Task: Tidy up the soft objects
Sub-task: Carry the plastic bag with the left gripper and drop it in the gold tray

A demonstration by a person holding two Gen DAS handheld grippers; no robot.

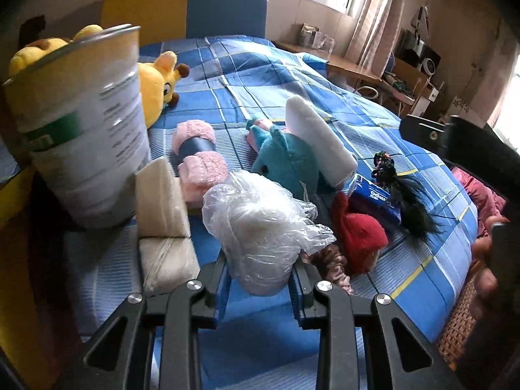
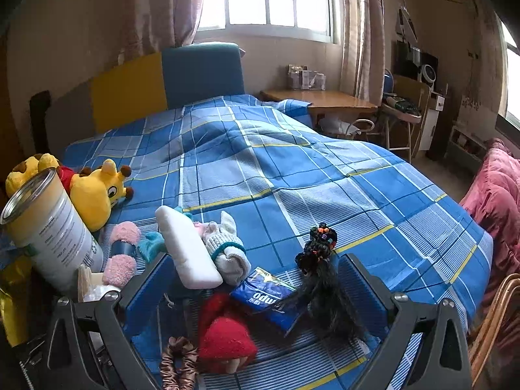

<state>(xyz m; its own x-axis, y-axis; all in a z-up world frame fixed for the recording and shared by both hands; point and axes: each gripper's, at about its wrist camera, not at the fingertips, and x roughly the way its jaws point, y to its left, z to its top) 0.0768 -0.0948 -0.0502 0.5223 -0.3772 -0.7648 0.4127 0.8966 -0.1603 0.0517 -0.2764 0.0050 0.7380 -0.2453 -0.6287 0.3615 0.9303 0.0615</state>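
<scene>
Soft things lie in a heap on the blue checked bed (image 1: pixel 373 120). My left gripper (image 1: pixel 260 273) is shut on a soft white bundle in clear plastic (image 1: pixel 260 227). Beyond it lie a pink fuzzy roll (image 1: pixel 198 159), a teal plush (image 1: pixel 286 159), a white foam block (image 1: pixel 318 139), a red knit hat (image 1: pixel 357 230) and a black hairpiece (image 1: pixel 406 195). My right gripper (image 2: pixel 256 295) is open, its jaws wide above the red hat (image 2: pixel 224 334), a blue tissue pack (image 2: pixel 269 295) and the hairpiece (image 2: pixel 321 279). A brown scrunchie (image 2: pixel 178 360) lies below the hat.
A tall metal can (image 1: pixel 84 123) stands at the left with beige sponge blocks (image 1: pixel 162 221) beside it. Yellow plush toys (image 2: pixel 97 191) lie behind the can. A wooden desk (image 2: pixel 321 100) and chair stand past the bed. A pink quilt (image 2: pixel 494 201) is at the right.
</scene>
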